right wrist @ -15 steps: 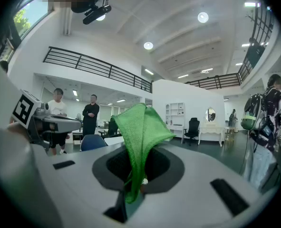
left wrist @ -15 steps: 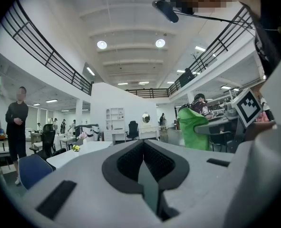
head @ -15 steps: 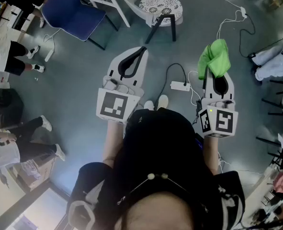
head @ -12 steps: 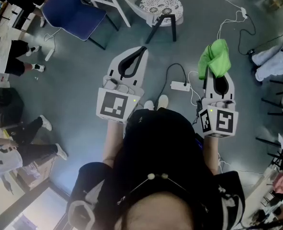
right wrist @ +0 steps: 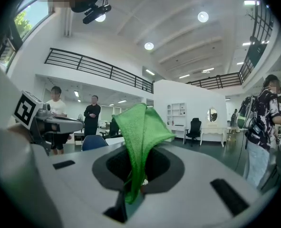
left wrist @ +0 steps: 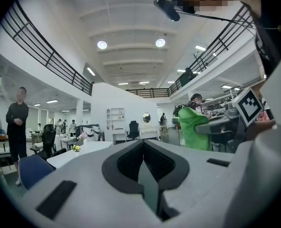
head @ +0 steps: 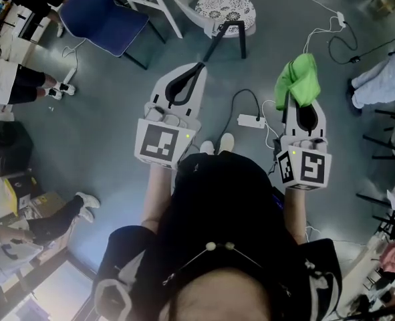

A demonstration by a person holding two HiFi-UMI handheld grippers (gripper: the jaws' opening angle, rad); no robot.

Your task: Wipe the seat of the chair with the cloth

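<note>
A blue chair [head: 107, 19] stands on the grey floor at the far left, well ahead of both grippers; its seat also shows in the left gripper view [left wrist: 30, 169] and the right gripper view [right wrist: 93, 141]. My right gripper [head: 299, 104] is shut on a green cloth [head: 301, 79], which stands up from its jaws [right wrist: 139, 127]. The cloth shows too at the right of the left gripper view [left wrist: 191, 129]. My left gripper [head: 198, 68] is shut with nothing in it, held level beside the right one. Both are in the air, pointing forward.
A stool with a patterned round cushion [head: 224, 6] stands straight ahead, with white furniture legs [head: 158, 5] next to it. A white power strip [head: 251, 120] and cables lie on the floor between the grippers. People [head: 13, 85] stand at the left, another at the right [right wrist: 260, 127].
Both grippers have stayed almost still. The people at the left edge have shifted, and the legs at the lower left have moved further down.
</note>
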